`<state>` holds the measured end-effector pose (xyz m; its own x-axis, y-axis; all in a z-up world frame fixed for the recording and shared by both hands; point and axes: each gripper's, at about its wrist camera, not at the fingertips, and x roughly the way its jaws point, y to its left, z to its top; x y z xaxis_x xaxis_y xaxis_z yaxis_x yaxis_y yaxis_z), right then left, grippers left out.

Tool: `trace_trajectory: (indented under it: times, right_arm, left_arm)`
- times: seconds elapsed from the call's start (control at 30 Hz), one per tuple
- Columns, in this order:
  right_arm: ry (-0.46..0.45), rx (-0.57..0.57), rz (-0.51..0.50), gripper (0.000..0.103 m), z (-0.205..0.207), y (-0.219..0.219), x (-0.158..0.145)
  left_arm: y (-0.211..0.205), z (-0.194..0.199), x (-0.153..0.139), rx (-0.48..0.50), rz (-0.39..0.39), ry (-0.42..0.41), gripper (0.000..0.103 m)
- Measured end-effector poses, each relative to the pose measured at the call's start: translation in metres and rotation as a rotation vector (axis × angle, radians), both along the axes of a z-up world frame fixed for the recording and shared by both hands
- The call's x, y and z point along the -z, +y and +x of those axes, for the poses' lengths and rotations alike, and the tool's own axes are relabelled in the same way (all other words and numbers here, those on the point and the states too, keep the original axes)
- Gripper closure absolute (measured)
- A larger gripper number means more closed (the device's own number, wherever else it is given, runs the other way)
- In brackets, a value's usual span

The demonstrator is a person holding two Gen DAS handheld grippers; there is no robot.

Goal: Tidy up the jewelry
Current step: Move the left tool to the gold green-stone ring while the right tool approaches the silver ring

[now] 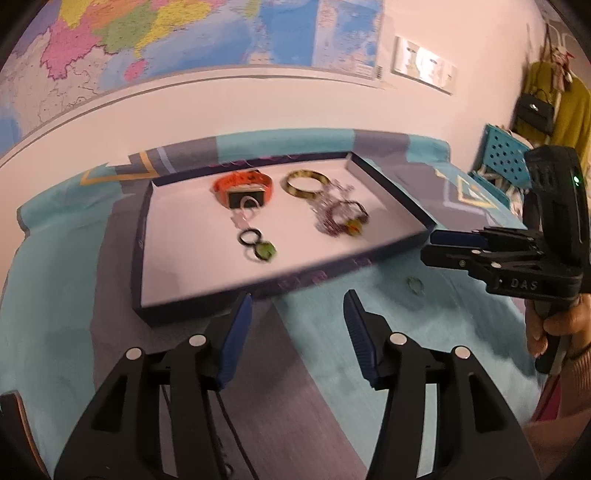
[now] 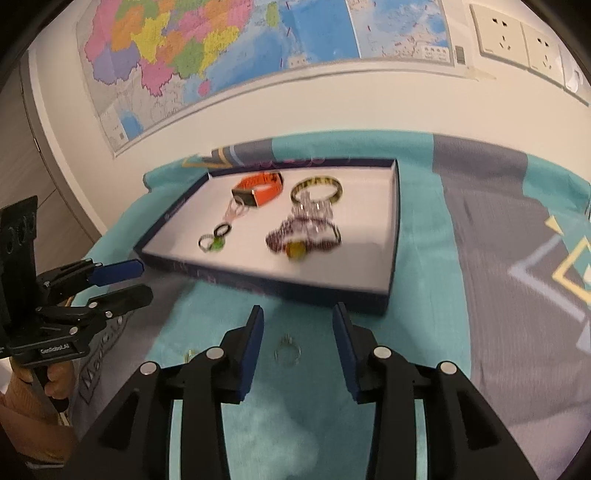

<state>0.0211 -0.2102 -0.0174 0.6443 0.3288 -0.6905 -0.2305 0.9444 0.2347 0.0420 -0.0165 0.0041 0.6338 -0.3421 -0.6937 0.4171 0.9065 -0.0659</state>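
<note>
A shallow dark-blue tray (image 1: 207, 307) (image 2: 393, 229) with a white floor lies on the teal cloth. It holds an orange watch (image 1: 243, 186) (image 2: 264, 190), a yellow-brown bangle (image 1: 306, 182) (image 2: 317, 190), beaded bracelets (image 1: 340, 218) (image 2: 306, 230) and small black and green rings (image 1: 258, 245) (image 2: 214, 240). A silver ring (image 2: 287, 352) (image 1: 415, 285) lies on the cloth in front of the tray, between the fingers of my right gripper (image 2: 298, 312) (image 1: 426, 247), whose pads stand open and apart from it. My left gripper (image 1: 298, 299) (image 2: 147, 280) is open and empty, just short of the tray's front rim.
A small gold piece (image 2: 189, 356) lies on the cloth left of the silver ring. The table stands against a wall with a map (image 2: 221, 55) and sockets (image 2: 517, 33). A blue perforated crate (image 1: 506, 151) and hanging clothes stand at the right. A hand (image 1: 554, 325) holds the right gripper.
</note>
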Motion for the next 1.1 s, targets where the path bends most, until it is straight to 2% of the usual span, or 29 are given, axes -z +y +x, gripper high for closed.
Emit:
trace_trajectory:
  times: [0.4,0.6,0.67,0.87,1.1]
  right_arm:
    - [0.047,-0.022,-0.072,0.066,-0.007,0.019,0.019]
    - [0.043,-0.027,-0.158,0.067,-0.001,0.031,0.021]
    - [0.037,-0.034,-0.191,0.074,-0.002,0.036,0.021]
    - [0.038,-0.046,-0.182,0.087,-0.001,0.036,0.022]
    - [0.047,-0.043,-0.127,0.087,-0.006,0.029,0.021]
  left_arm:
    - [-0.008,-0.022,0.019,0.035,-0.011,0.058,0.050]
    - [-0.014,-0.026,0.022,0.052,-0.011,0.070,0.050]
    - [-0.017,-0.026,0.023,0.063,-0.010,0.073,0.050]
    - [-0.027,-0.028,0.025,0.095,-0.006,0.083,0.050]
    - [-0.037,-0.026,0.029,0.132,-0.011,0.112,0.050]
